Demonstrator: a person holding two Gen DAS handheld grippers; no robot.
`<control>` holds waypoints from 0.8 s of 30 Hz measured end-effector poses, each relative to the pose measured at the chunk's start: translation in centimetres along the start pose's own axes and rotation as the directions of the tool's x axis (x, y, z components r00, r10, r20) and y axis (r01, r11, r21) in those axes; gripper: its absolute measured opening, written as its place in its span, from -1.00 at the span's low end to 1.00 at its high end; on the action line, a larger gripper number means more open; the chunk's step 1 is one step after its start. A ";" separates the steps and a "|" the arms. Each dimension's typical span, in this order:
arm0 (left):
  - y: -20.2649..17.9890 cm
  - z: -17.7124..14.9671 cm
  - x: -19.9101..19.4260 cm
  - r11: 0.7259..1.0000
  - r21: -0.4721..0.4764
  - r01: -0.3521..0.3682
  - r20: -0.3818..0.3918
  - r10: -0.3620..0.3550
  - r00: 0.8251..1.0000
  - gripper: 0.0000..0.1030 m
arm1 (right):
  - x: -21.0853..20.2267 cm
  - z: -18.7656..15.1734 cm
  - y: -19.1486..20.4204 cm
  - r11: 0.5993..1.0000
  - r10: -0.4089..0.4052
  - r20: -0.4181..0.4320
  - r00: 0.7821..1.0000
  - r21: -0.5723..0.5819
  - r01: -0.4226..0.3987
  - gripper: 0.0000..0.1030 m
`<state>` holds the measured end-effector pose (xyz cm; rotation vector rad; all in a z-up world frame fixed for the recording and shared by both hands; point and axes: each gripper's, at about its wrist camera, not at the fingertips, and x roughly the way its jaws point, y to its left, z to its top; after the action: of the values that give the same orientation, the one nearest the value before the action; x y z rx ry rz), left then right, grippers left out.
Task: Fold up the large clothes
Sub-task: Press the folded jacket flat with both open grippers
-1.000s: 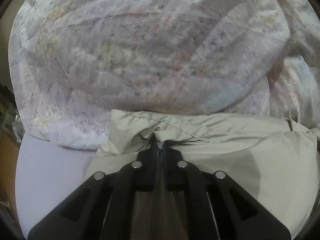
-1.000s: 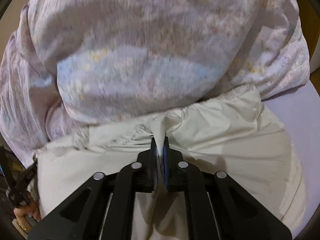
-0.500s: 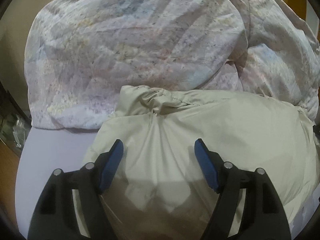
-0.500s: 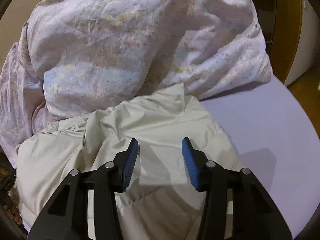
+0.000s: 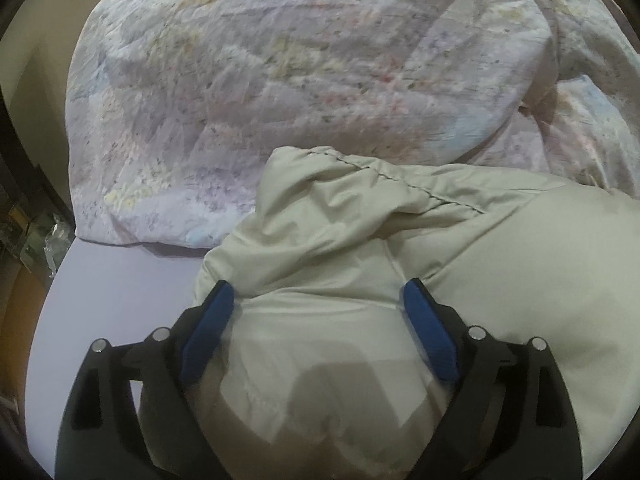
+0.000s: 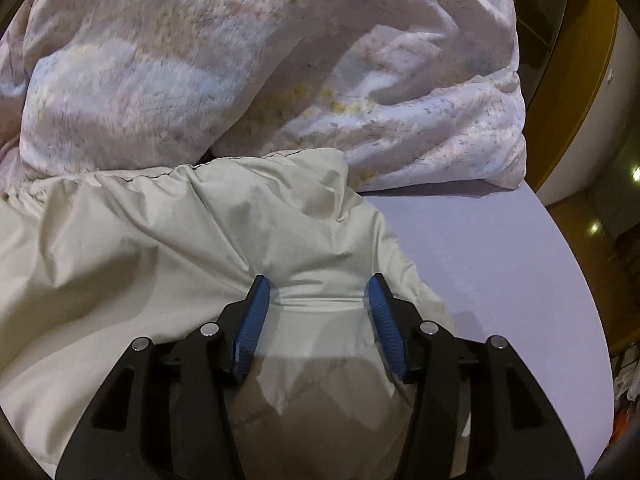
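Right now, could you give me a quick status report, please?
Left gripper open, right gripper open. Beige jacket on bed, ungripped. Floral duvet bunched against its far edge.

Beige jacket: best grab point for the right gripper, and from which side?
Probably the stitched edge of the beige jacket, beside the floral quilt. It is a raised ridge; reach the open right gripper forward over the flat panel.

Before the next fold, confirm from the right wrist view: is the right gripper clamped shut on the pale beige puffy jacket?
No, the right gripper stands open, its blue pads apart over the pale beige puffy jacket, pinching no fabric.
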<state>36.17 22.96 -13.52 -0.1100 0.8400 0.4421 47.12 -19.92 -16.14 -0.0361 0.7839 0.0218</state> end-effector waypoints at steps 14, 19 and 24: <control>0.4 -0.7 2.6 0.998 -0.066 0.021 0.019 -0.019 1.000 0.93 | 0.3 -0.8 0.7 1.000 -0.007 0.074 0.997 0.011 0.006 0.15; 0.6 -0.7 2.4 0.997 -0.077 0.013 0.013 -0.012 1.000 0.93 | 0.7 -0.7 0.7 1.000 0.000 0.071 0.997 0.016 -0.001 0.16; 0.7 -0.8 2.5 0.997 -0.078 0.009 0.009 -0.009 1.000 0.95 | 1.0 -0.6 0.7 1.000 0.005 0.064 0.998 0.024 -0.006 0.16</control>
<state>36.75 24.22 -15.81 -0.1839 0.8140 0.4665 47.40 -19.28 -17.34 -0.0107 0.7199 0.0190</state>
